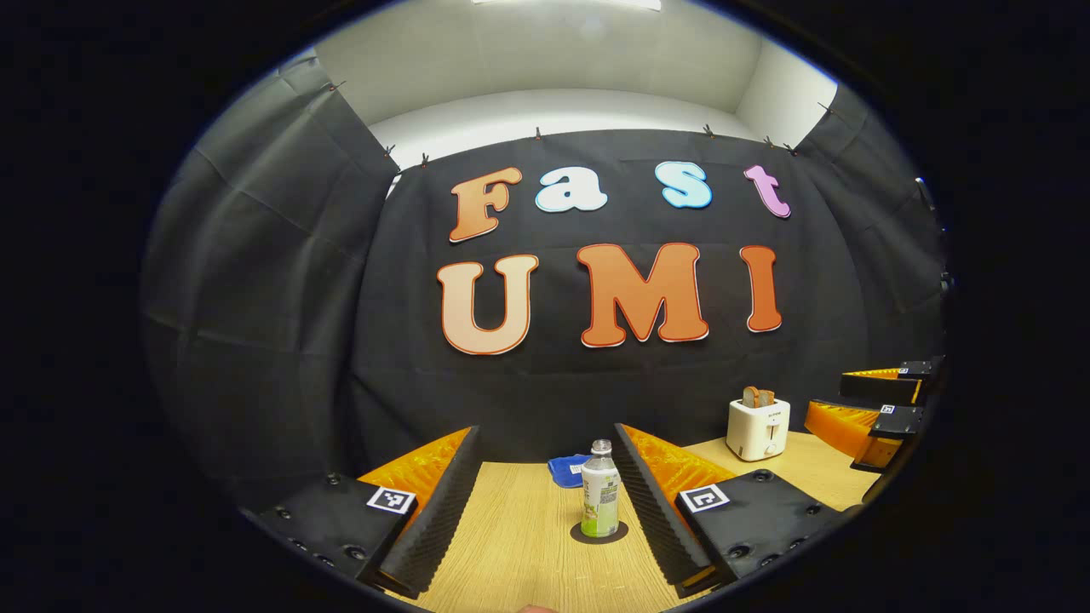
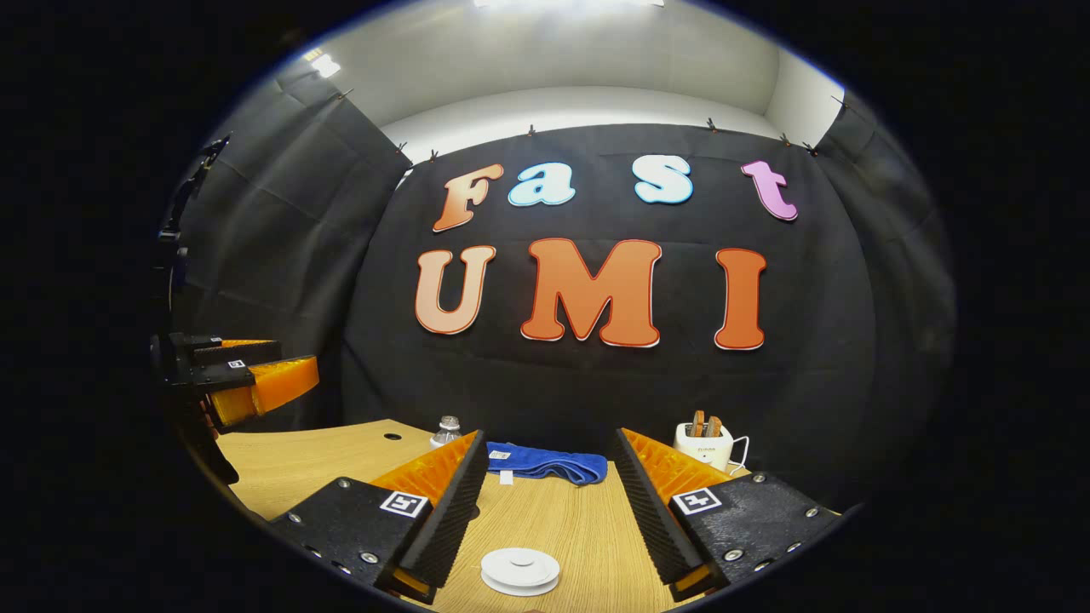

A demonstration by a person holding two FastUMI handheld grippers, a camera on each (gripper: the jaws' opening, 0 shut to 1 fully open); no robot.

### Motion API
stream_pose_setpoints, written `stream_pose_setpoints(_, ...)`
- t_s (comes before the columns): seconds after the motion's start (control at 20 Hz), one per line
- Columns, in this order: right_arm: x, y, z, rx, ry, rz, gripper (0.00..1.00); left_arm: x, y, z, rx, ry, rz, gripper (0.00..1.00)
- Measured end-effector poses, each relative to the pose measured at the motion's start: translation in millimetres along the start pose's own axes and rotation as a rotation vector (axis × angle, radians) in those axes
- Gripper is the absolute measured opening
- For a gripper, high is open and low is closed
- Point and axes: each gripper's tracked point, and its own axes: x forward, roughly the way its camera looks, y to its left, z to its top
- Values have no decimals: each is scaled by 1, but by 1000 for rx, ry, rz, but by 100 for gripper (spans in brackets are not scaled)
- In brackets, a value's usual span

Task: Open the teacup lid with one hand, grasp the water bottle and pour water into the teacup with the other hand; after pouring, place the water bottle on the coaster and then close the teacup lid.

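A clear water bottle (image 1: pixel 599 498) with a green and white label stands upright on a dark round coaster (image 1: pixel 599 534). My left gripper (image 1: pixel 547 443) is open around it, and the bottle sits close to the right finger without being pressed. In the right gripper view, the white teacup (image 2: pixel 520 570) with its lid on sits low between the fingers of my open right gripper (image 2: pixel 548 438). The bottle's top (image 2: pixel 445 430) peeks over that gripper's left finger. Each gripper also shows in the other's view: the right gripper (image 1: pixel 881 404) and the left gripper (image 2: pixel 247 379).
A white toaster (image 1: pixel 758 428) holding bread stands at the back right of the wooden table (image 1: pixel 519 545); it is also in the right gripper view as the toaster (image 2: pixel 703 441). A blue towel (image 2: pixel 545 461) lies against the back wall. A small dark round spot (image 2: pixel 392 436) marks the tabletop.
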Motion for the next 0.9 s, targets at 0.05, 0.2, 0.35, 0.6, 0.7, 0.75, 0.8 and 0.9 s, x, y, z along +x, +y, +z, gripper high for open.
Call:
stream_pose_setpoints(0.05,0,4,-2,7,9,13,89,1,-1,-2,-1,3,0,97)
stream_pose_setpoints(0.2,-1,7,0,9,5,28,90,1,1,-3,-1,9,3,95)
stream_pose_setpoints(0.35,-1,9,0,0,-1,30,91,2,3,-6,0,13,12,97)
stream_pose_setpoints(0.6,-1,6,-2,-5,4,19,93,1,6,-7,11,16,21,97)
stream_pose_setpoints(0.7,-1,5,-2,-9,1,16,93,2,5,-10,6,13,21,95)
stream_pose_setpoints(0.75,0,3,-1,-15,-3,11,93,3,5,-8,1,7,23,97)
stream_pose_setpoints(0.8,0,1,-1,-20,-7,5,93,4,7,-7,-2,0,27,97)
stream_pose_setpoints(0.9,1,-2,-2,-22,-5,-3,93,4,9,-11,-7,6,35,97)
